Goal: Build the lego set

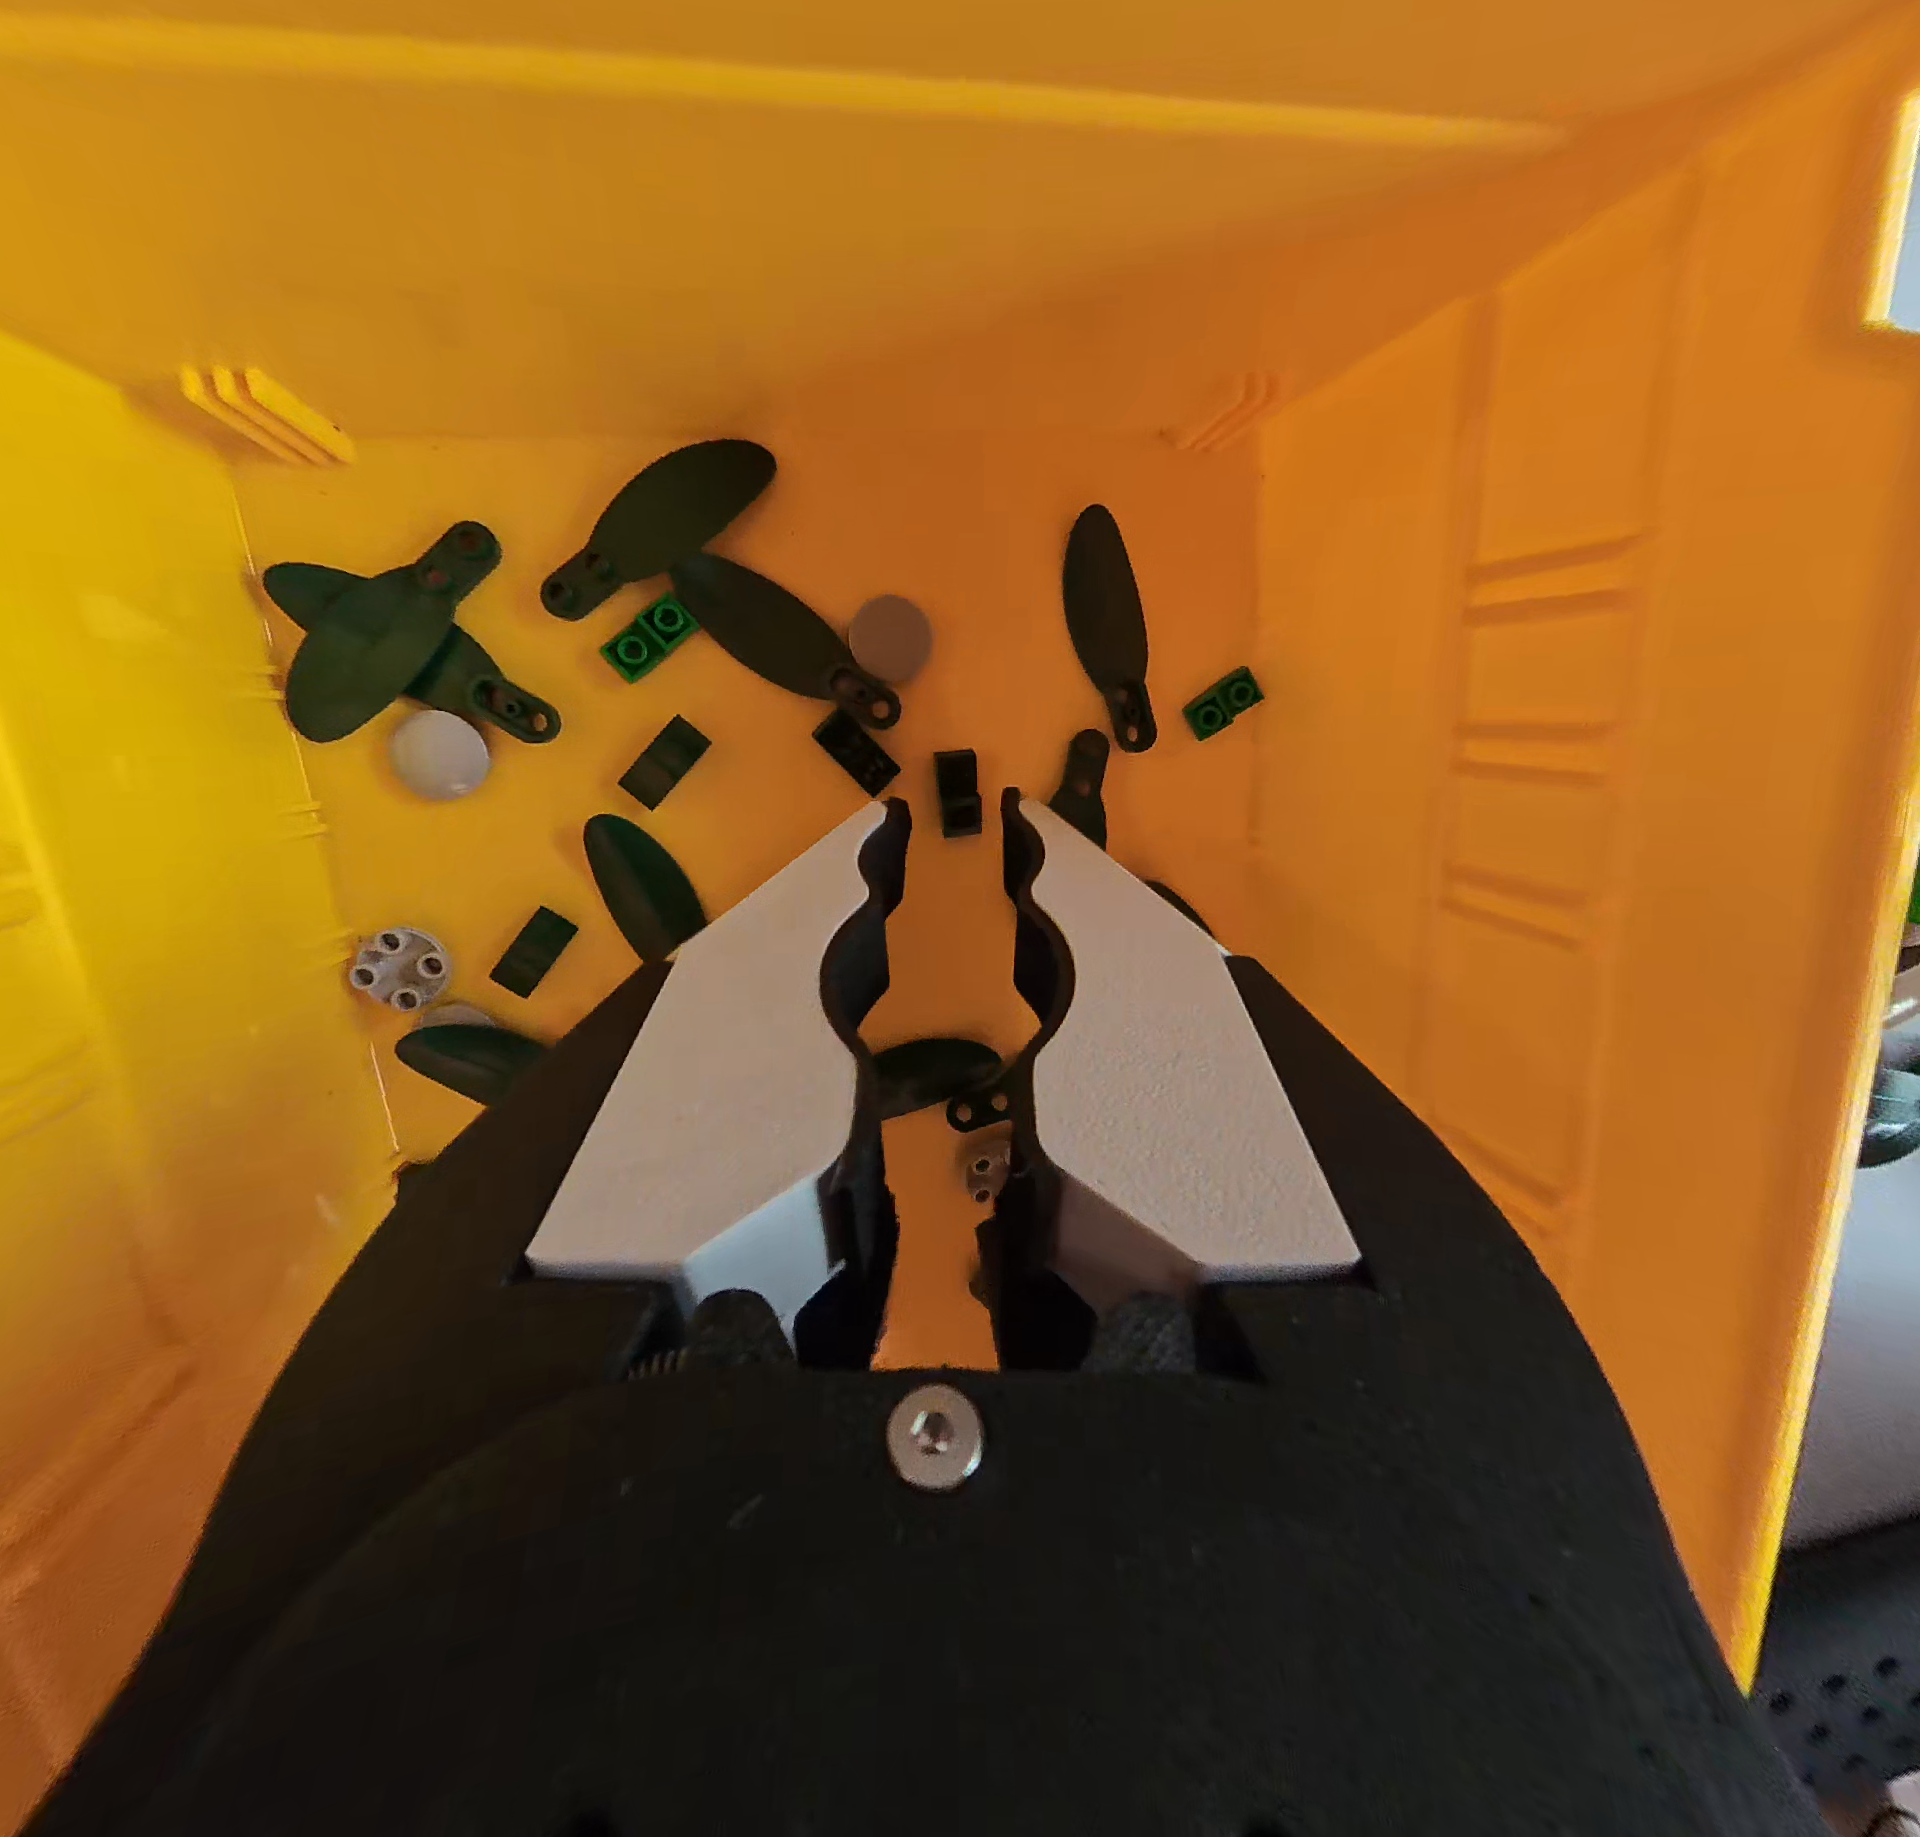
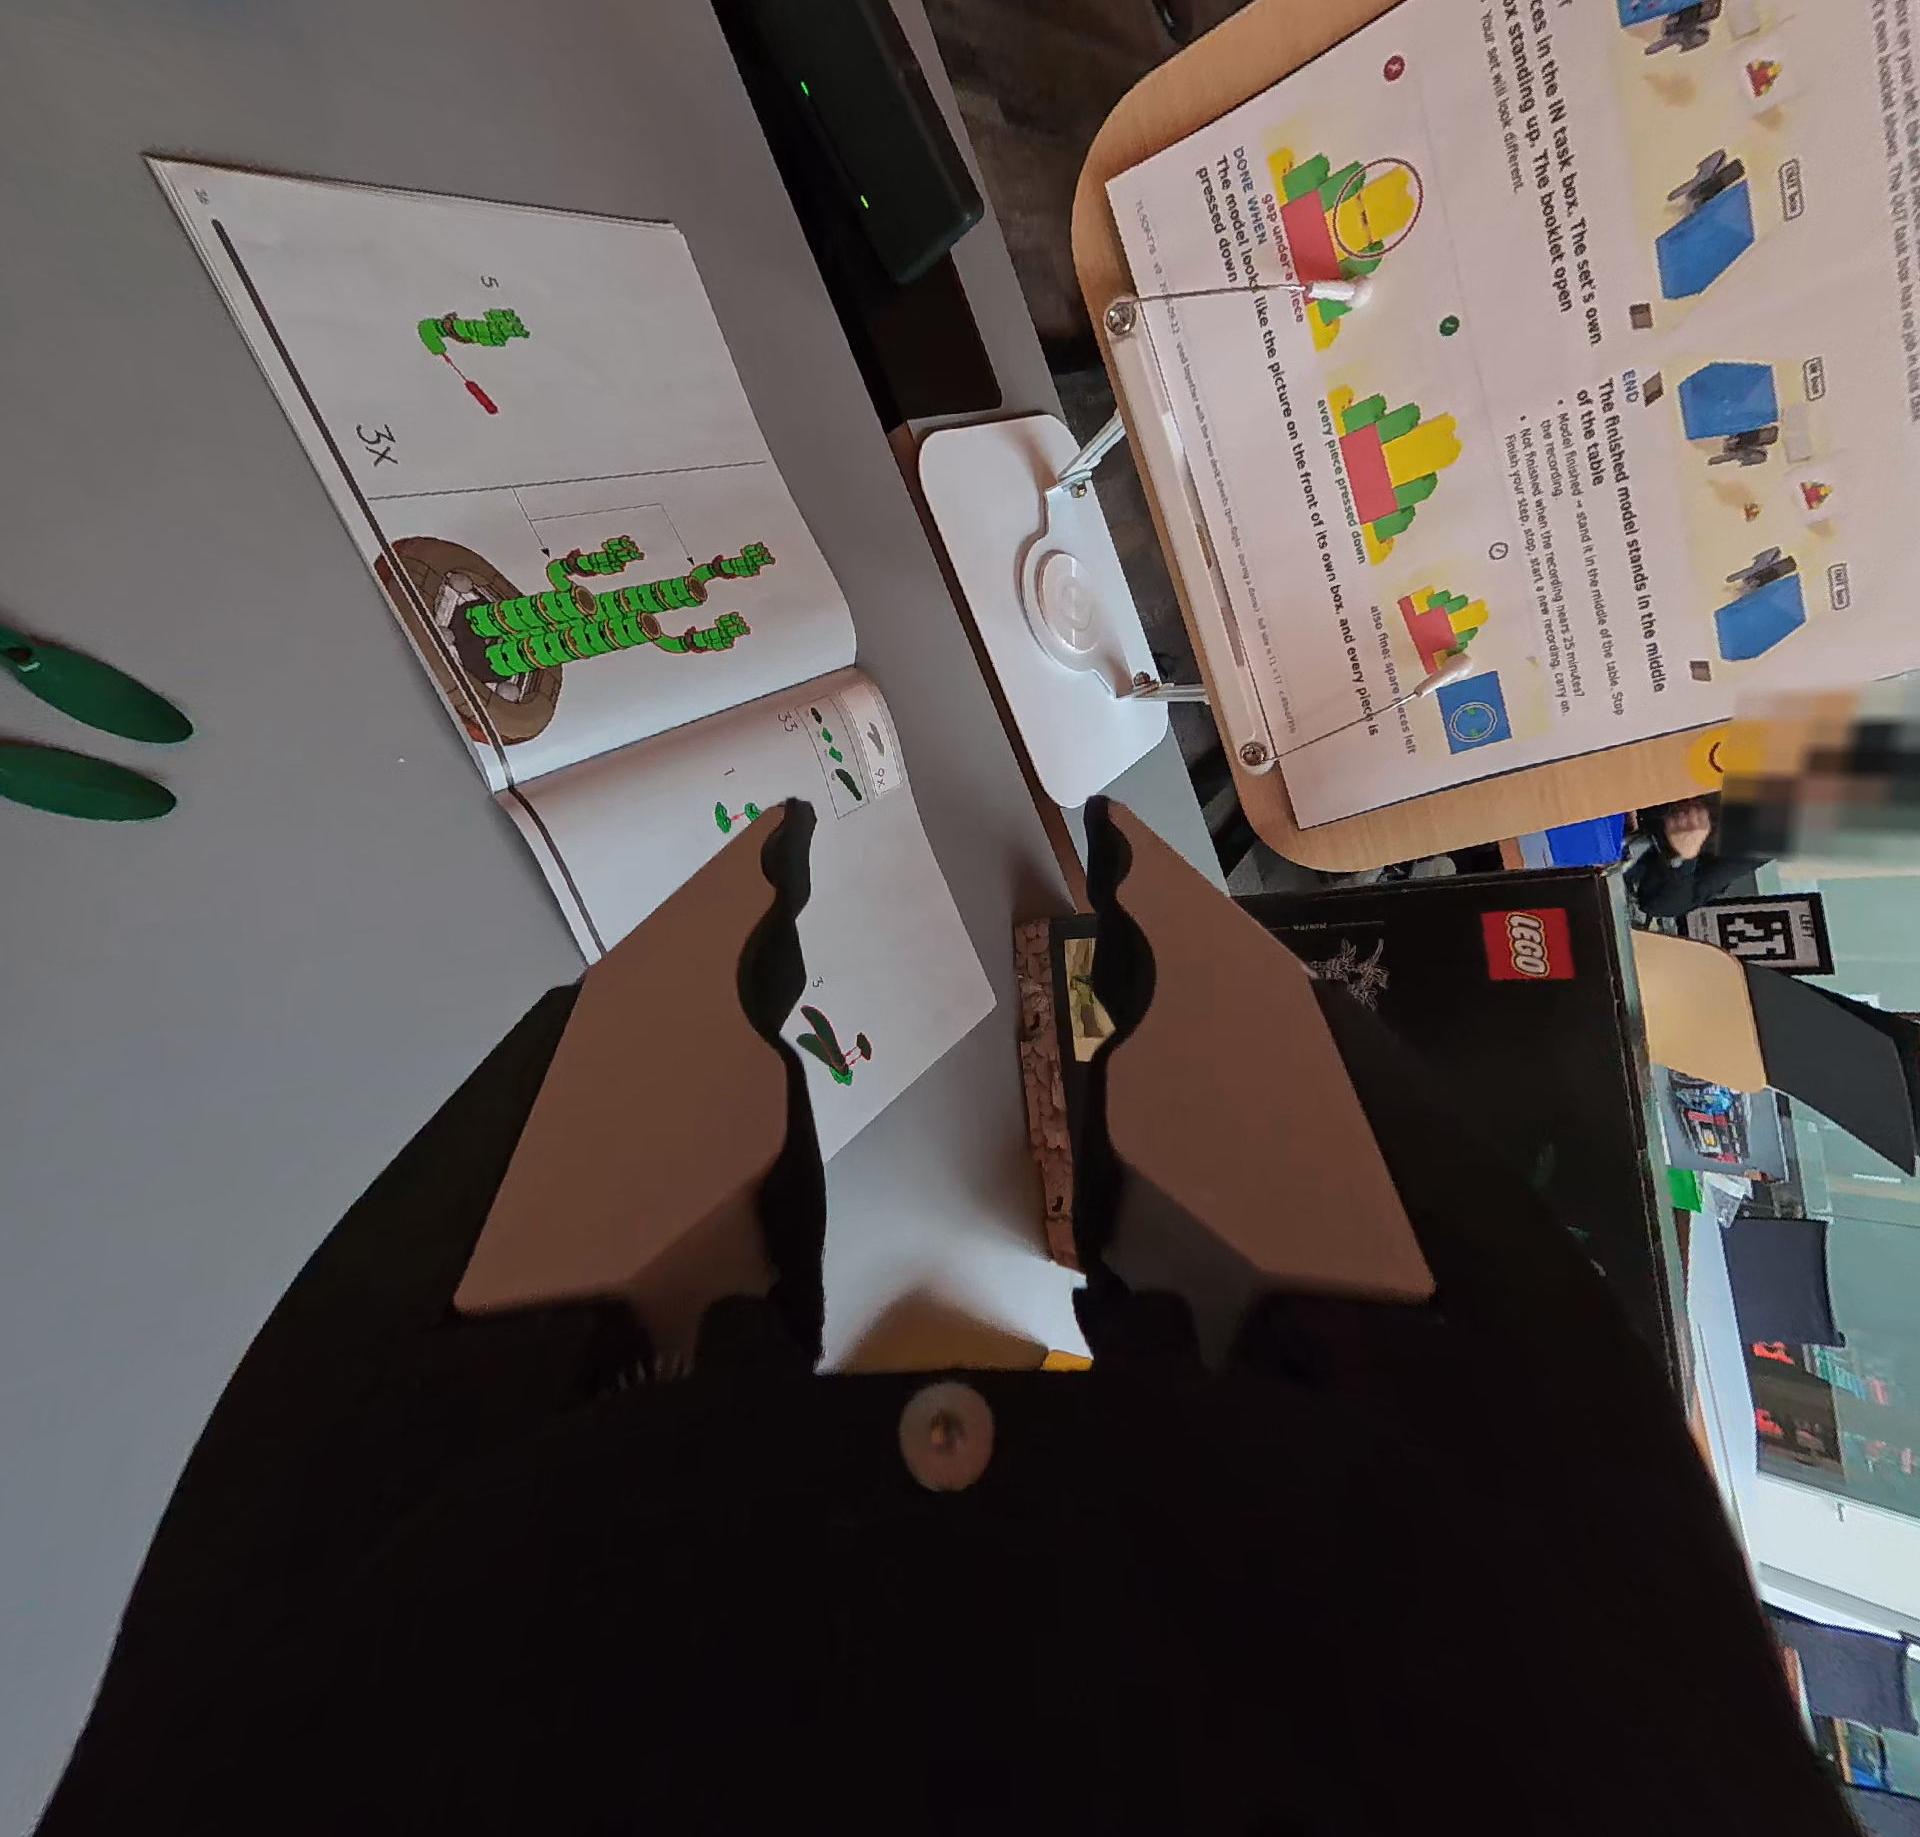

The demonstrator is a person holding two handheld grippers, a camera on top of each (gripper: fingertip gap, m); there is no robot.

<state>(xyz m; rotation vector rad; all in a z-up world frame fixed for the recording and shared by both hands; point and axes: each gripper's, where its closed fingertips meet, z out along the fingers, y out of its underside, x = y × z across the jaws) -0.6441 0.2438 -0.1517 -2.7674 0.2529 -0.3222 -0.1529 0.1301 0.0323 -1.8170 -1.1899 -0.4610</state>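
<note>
Lego pieces in my yellow bin, both grippers empty

My left gripper [image 1: 954, 808], jaws parted, hovers over a small black piece [image 1: 956, 792] mid-floor in the yellow bin [image 1: 1351, 644]; my right gripper [image 2: 948, 819] gapes above the printed booklet [image 2: 582, 499] near the branded black box [image 2: 1475, 1039].

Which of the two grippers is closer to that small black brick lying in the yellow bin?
Left. The left gripper is inside the yellow plastic bin, its open fingertips almost flanking the small black brick. The right gripper hangs open over the open instruction booklet, outside the bin.
</note>
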